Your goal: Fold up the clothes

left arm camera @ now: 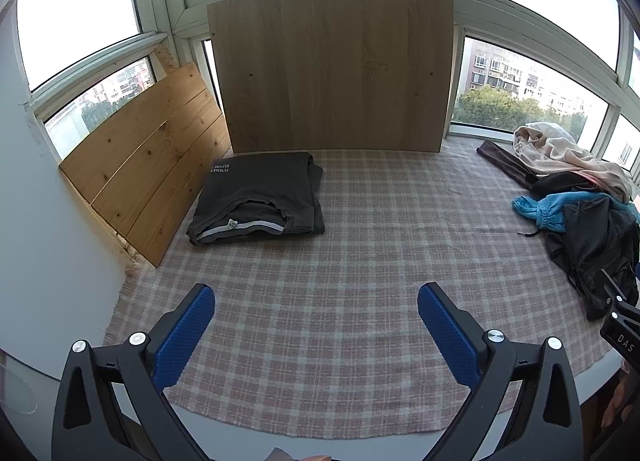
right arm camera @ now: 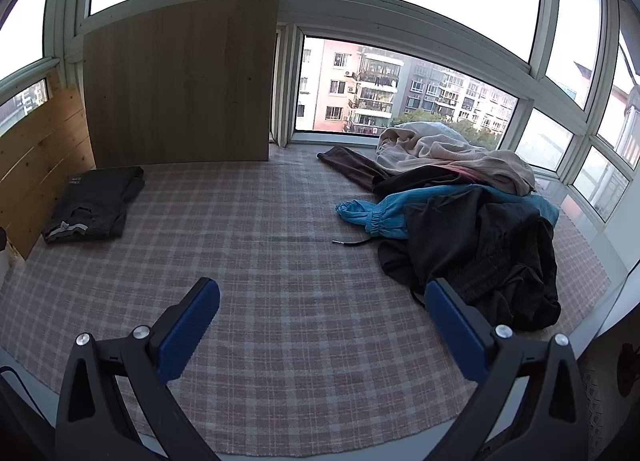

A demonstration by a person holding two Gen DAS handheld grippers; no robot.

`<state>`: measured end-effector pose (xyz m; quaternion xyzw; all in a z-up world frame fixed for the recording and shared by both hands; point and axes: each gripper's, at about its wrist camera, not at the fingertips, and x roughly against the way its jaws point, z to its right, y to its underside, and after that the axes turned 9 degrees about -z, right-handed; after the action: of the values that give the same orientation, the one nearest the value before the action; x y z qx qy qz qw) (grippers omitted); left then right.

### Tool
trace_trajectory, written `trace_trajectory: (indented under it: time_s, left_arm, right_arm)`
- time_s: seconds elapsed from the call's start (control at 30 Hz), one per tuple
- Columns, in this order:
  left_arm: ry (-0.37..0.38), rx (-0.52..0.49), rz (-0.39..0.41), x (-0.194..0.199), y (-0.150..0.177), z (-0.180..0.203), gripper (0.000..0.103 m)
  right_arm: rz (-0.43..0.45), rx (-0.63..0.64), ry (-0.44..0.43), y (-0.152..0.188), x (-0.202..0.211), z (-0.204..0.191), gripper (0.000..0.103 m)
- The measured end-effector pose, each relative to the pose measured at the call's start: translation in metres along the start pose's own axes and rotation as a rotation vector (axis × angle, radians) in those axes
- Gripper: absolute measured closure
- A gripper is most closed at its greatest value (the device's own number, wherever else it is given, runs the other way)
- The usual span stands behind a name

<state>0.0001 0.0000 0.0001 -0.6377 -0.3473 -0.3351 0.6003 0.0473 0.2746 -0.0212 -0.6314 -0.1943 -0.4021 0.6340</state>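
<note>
A cloth (left arm camera: 320, 261) is covering the sill. A folded garment (left arm camera: 256, 199) is lying on it at the far left, just before a large board (left arm camera: 332, 69) leaning on the window (right arm camera: 404, 97) and beside a plank panel (left arm camera: 148, 177) leaning at the left. A heap of clothes (right arm camera: 460, 217) is lying on the cloth's right side, well apart from the folded garment. Both grippers, left (left arm camera: 316, 325) and right (right arm camera: 322, 325), are hanging over the cloth's near edge.

folded garments: 1 (left arm camera: 256, 197) | loose clothes piles: 1 (right arm camera: 460, 217) | wooden boards: 2 (left arm camera: 332, 73) (left arm camera: 148, 165) | plaid cloths: 1 (left arm camera: 340, 281)
</note>
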Motion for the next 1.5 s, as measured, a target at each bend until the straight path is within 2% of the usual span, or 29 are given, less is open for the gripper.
trace_trajectory:
  time_s: [0.2,0.7,1.5]
  left_arm:
    - [-0.006,-0.008,0.024,0.0,0.004,-0.002,0.001]
    - [-0.009,-0.005,0.02,0.003,-0.002,-0.001,0.001]
    - [0.023,-0.035,-0.001,-0.01,-0.01,0.004,0.001]
  right_arm:
    - [0.001,-0.009,-0.005,0.0,0.004,-0.003,0.0]
    - [-0.019,-0.01,-0.024,-0.002,-0.002,-0.004,0.0]
    - [-0.033,-0.033,0.002,-0.005,-0.009,-0.003,0.0]
